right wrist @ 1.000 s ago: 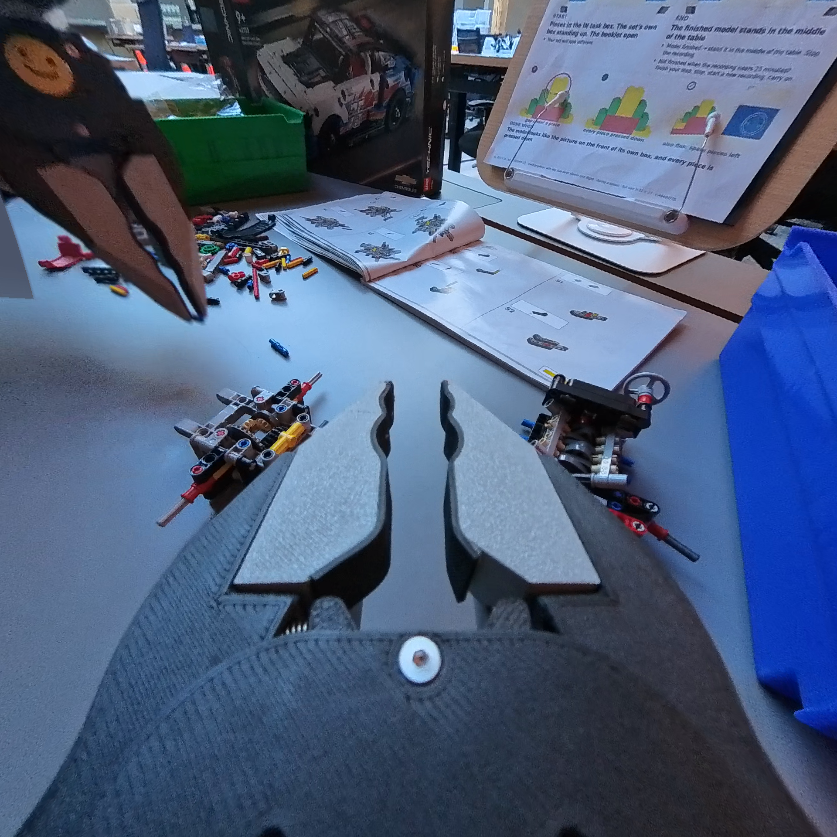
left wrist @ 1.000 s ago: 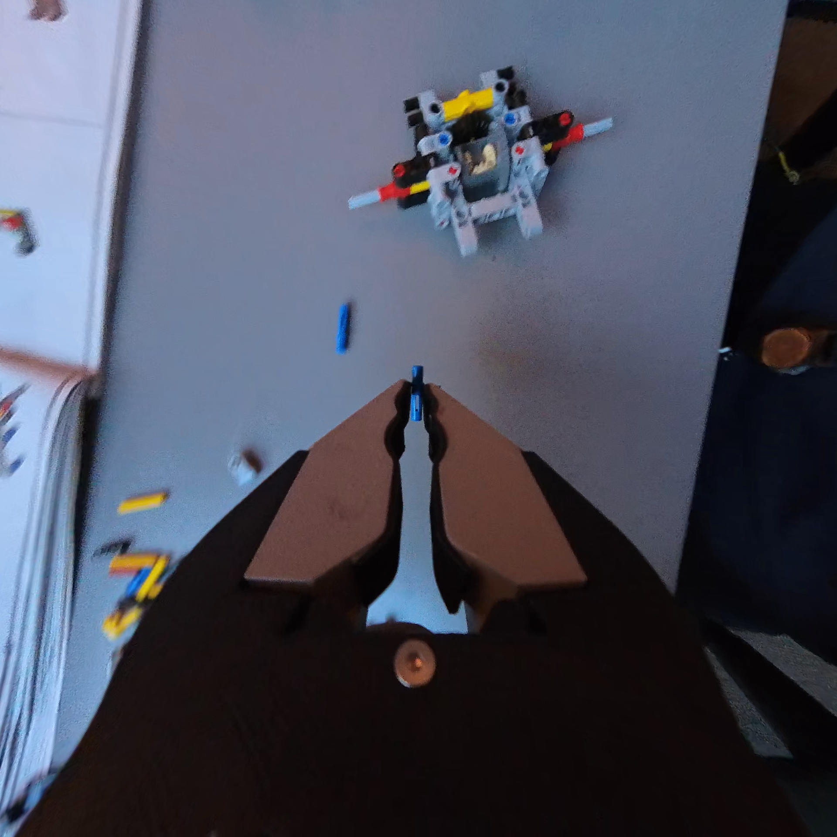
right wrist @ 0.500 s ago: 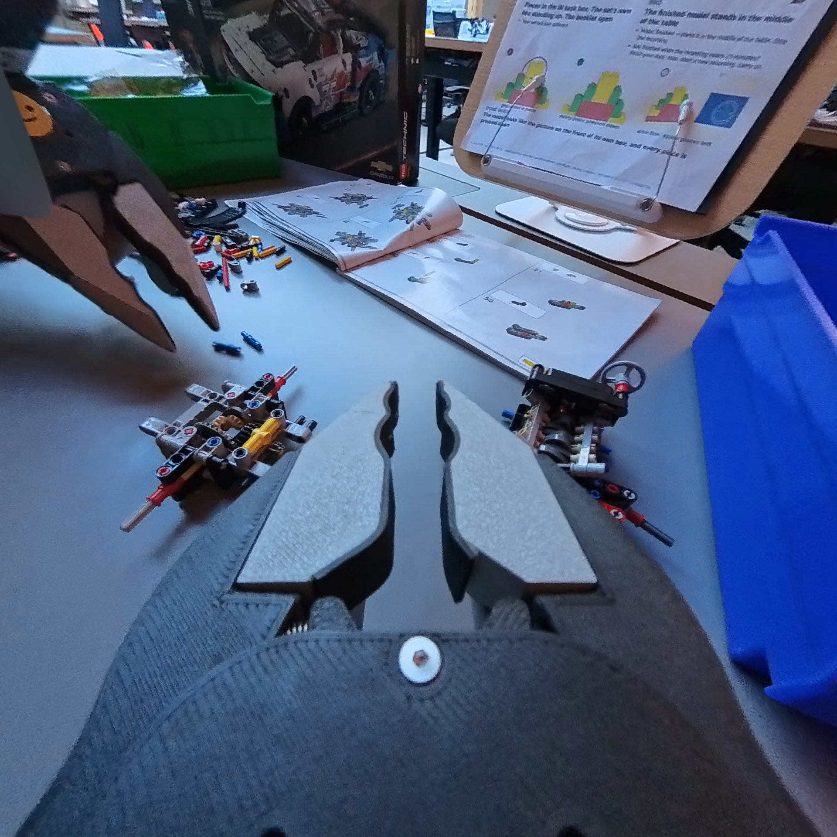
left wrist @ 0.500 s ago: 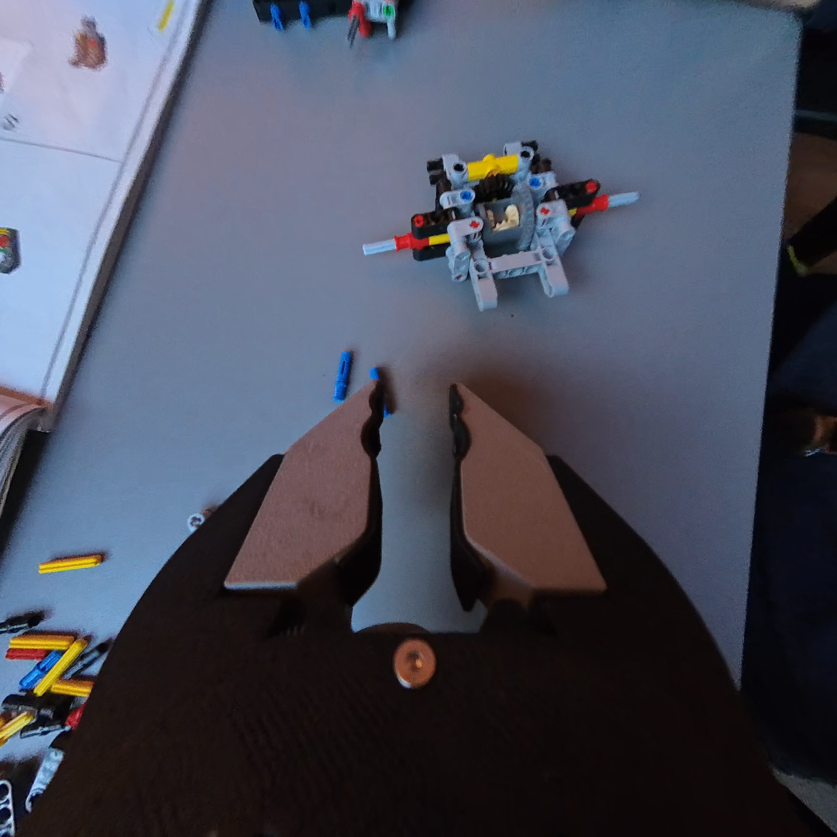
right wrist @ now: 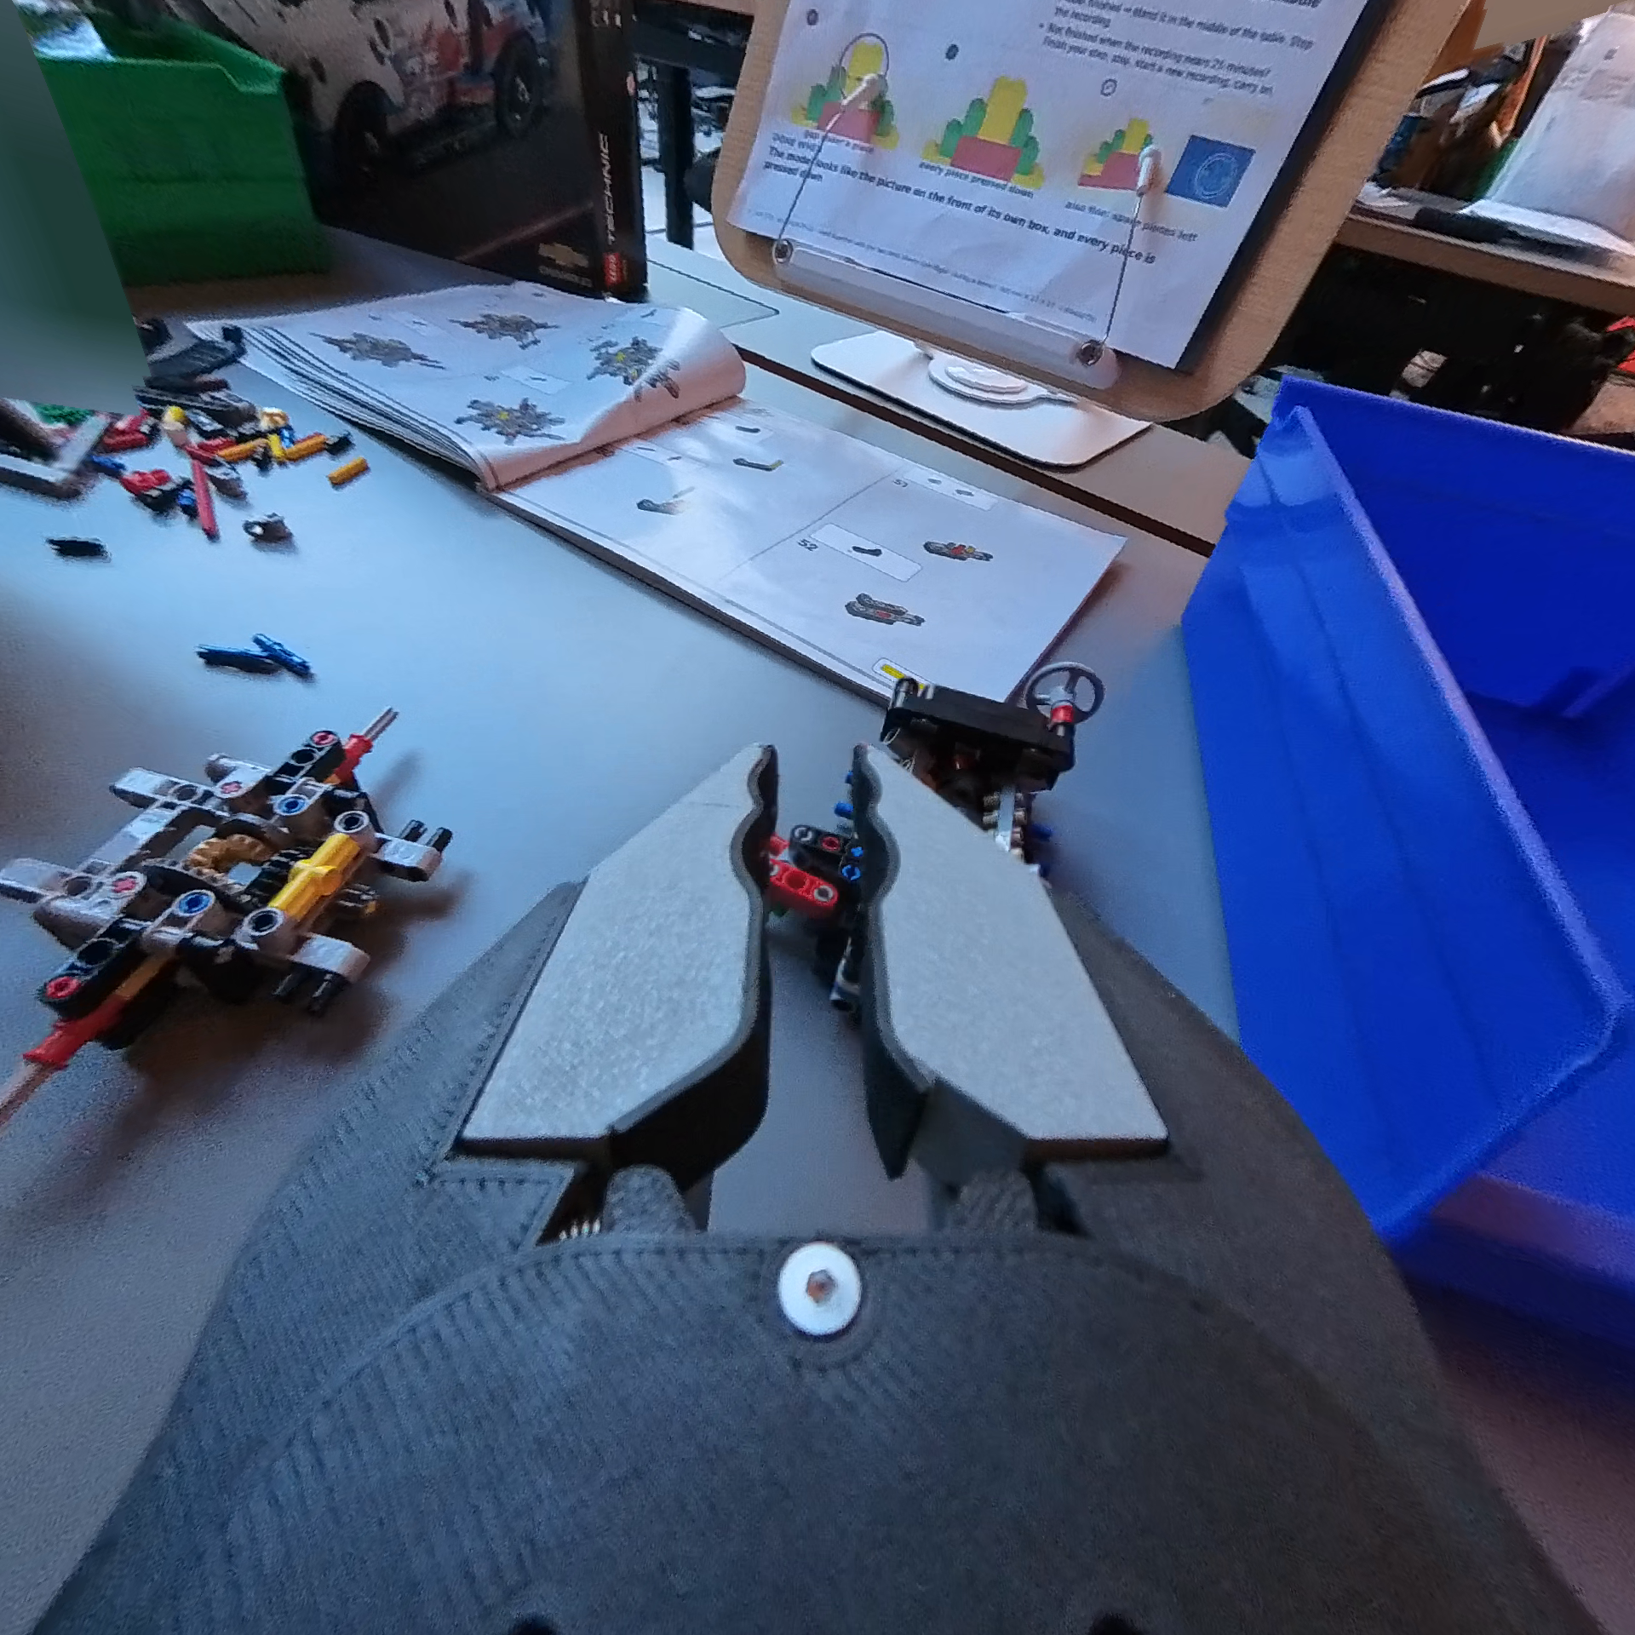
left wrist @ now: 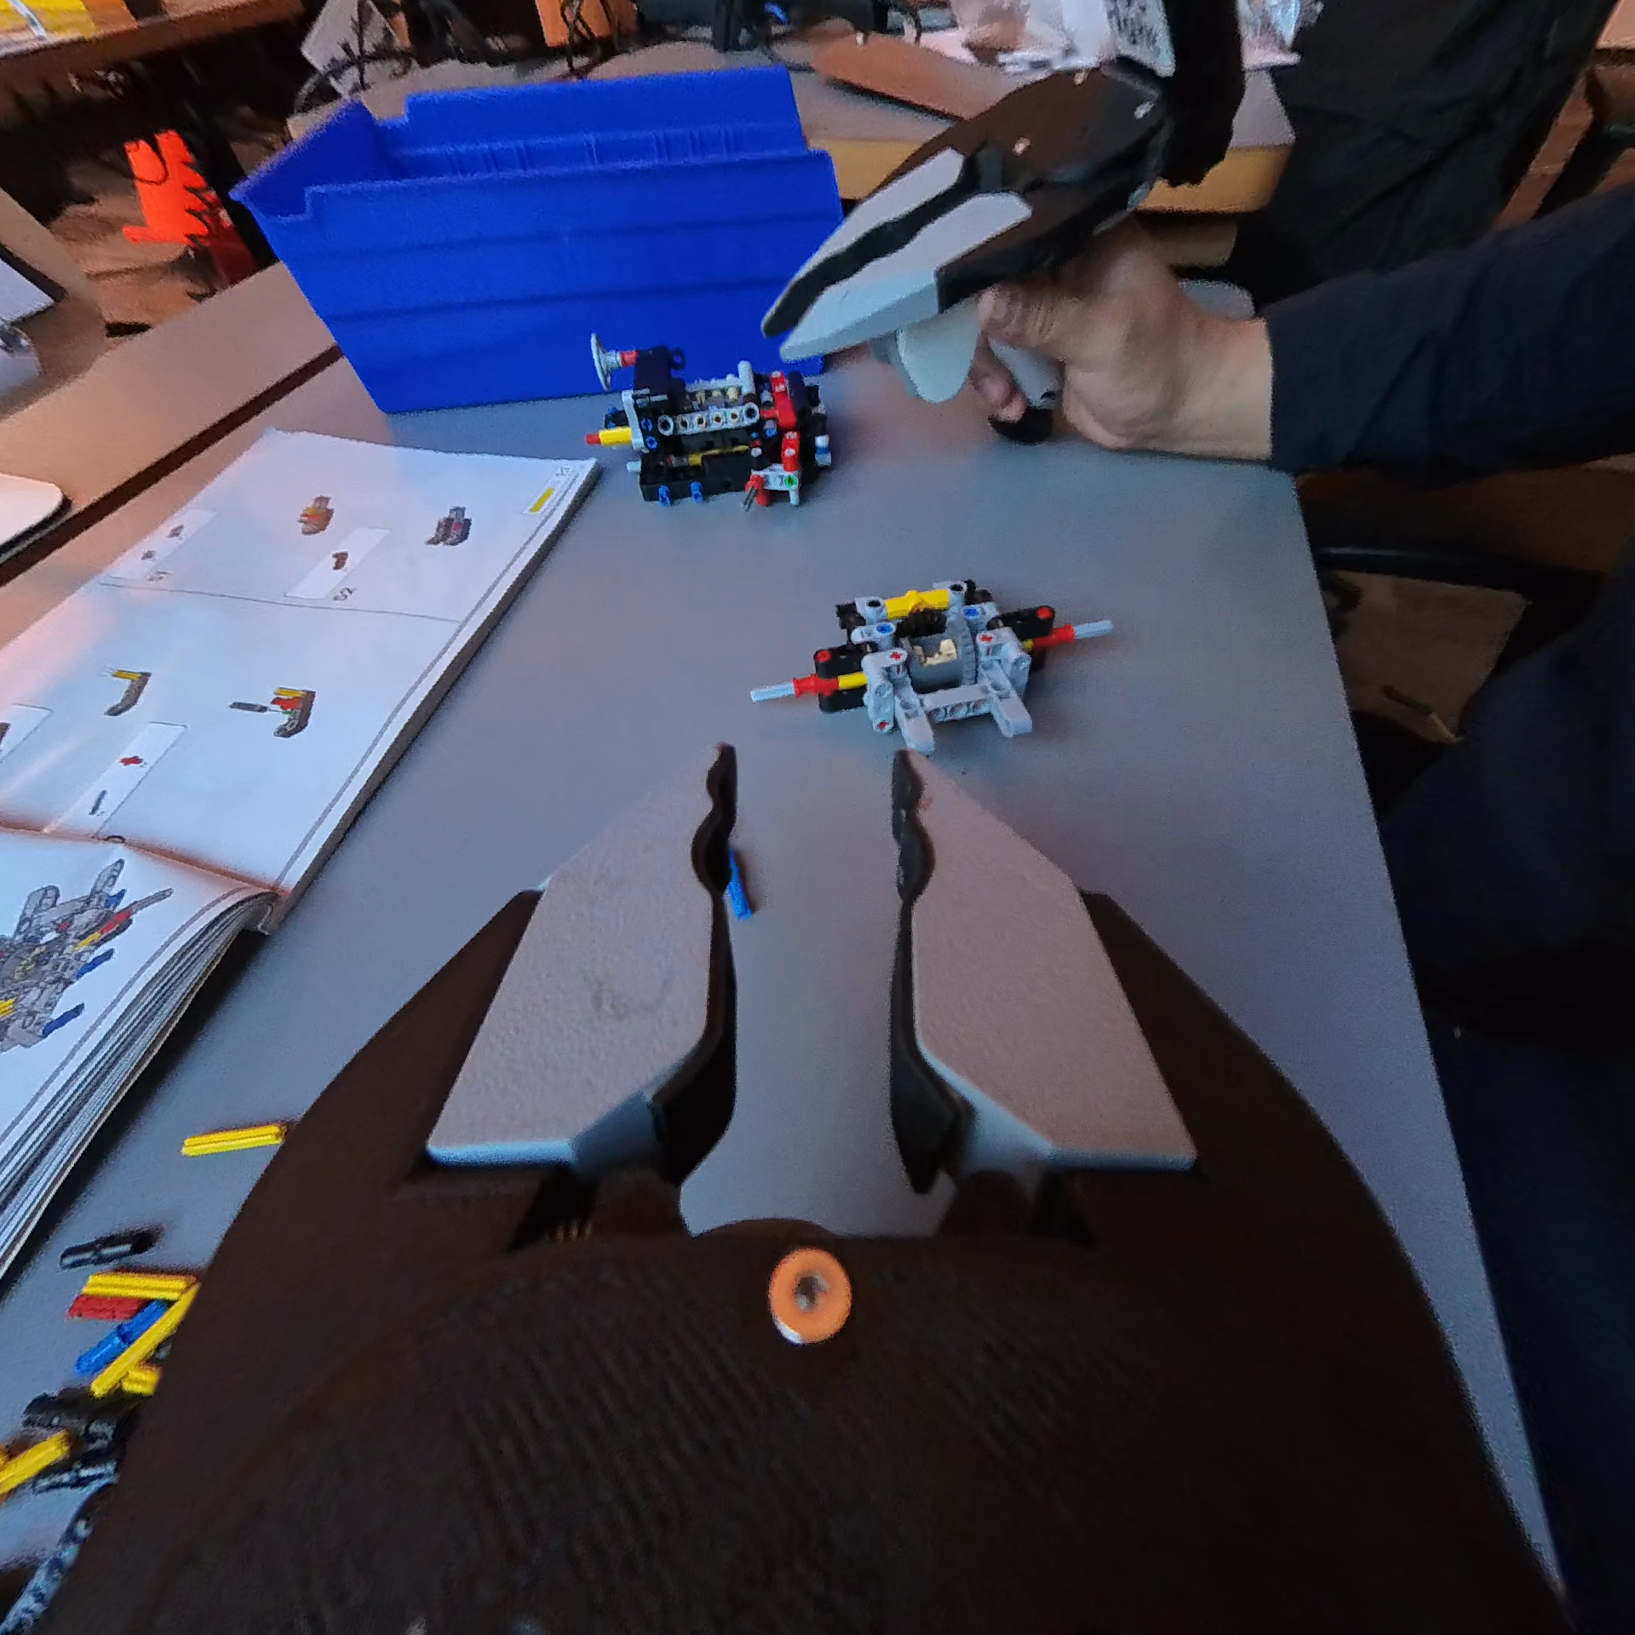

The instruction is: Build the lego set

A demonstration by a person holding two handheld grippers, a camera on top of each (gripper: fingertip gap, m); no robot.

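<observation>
The left tool (left wrist: 812, 770) hung spread over the grey table (left wrist: 1194, 867), gripping nothing; a small blue pin (left wrist: 739, 885) lay on the table just inside its left finger. Ahead sat a grey-and-yellow brick assembly (left wrist: 929, 659), with an open instruction booklet (left wrist: 292, 637) to its left. The right tool (right wrist: 814, 765) hovered, narrowly parted, above a black-and-red brick assembly (right wrist: 982, 752) near a blue bin (right wrist: 1416, 796); whether its pads touched, I could not tell.

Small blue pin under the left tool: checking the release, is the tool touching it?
Apart. Left wrist view: pin lies on the table, tool open above.
</observation>
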